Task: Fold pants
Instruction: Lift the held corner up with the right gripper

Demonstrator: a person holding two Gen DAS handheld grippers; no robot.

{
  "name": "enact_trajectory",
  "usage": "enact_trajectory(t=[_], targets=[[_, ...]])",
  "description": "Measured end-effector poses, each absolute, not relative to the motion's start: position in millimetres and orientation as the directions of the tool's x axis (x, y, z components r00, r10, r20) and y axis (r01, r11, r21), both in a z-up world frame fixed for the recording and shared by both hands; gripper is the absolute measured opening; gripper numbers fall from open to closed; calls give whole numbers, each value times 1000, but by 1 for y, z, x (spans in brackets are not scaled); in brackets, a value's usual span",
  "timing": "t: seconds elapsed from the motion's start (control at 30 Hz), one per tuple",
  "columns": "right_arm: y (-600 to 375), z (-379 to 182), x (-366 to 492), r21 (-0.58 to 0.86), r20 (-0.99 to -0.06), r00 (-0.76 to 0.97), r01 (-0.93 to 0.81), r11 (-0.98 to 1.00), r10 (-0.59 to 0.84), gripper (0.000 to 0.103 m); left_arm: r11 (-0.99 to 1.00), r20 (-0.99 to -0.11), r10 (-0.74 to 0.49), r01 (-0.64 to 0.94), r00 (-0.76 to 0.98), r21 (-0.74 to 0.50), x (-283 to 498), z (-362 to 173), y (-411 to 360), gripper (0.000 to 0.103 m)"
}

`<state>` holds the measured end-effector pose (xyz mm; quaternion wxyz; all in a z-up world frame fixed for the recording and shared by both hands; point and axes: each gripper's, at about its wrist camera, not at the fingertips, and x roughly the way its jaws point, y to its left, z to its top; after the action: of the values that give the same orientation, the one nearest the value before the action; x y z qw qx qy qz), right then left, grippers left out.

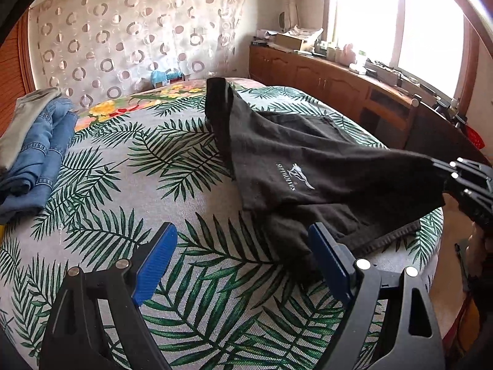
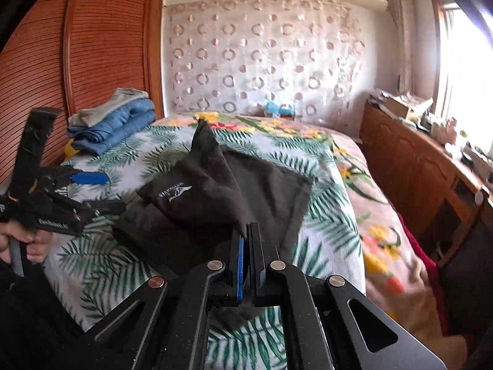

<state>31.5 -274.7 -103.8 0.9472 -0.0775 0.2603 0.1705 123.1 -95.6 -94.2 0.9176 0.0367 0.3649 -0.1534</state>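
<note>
Pants (image 1: pixel 308 166) lie dark on the bed (image 1: pixel 185 203), one corner pinched in our closed right claw (image 2: pixel 245 246) and lifted. Thin grip: a tug could slip it free, dragging the pile askew. Our left claw (image 1: pixel 243 265) gapes wide, empty, beside them. Folded jeans (image 1: pixel 40 154) sit well apart.

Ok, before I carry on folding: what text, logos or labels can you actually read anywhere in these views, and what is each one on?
"SEPTWOLVES", white, beside a white wolf logo: on the black pants, readable in the left wrist view; in the right wrist view the same print is too blurred to read.
White lettering on the body of the left gripper: too blurred to read.
Boxes and papers on the wooden sideboard: too small to read.
</note>
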Motion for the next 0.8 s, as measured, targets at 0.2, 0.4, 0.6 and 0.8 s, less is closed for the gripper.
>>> enact_trajectory(t=[0.2, 0.4, 0.6, 0.8], targets=[[-277, -116, 44, -27, -584, 768, -344, 939, 264, 2, 949, -686, -249, 314, 684, -31, 125, -98, -99, 88], [-284, -113, 46, 20, -625, 731, -336, 942, 274, 2, 950, -703, -234, 310, 672, -20, 129, -104, -97, 88], [-296, -103, 51, 54, -621, 736, -302, 952, 269, 12, 949, -724, -234, 313, 649, -27, 130, -108, -99, 88], [-298, -107, 40, 77, -620, 738, -283, 956, 268, 21, 952, -734, -227, 305, 640, -29, 128, -113, -99, 88]])
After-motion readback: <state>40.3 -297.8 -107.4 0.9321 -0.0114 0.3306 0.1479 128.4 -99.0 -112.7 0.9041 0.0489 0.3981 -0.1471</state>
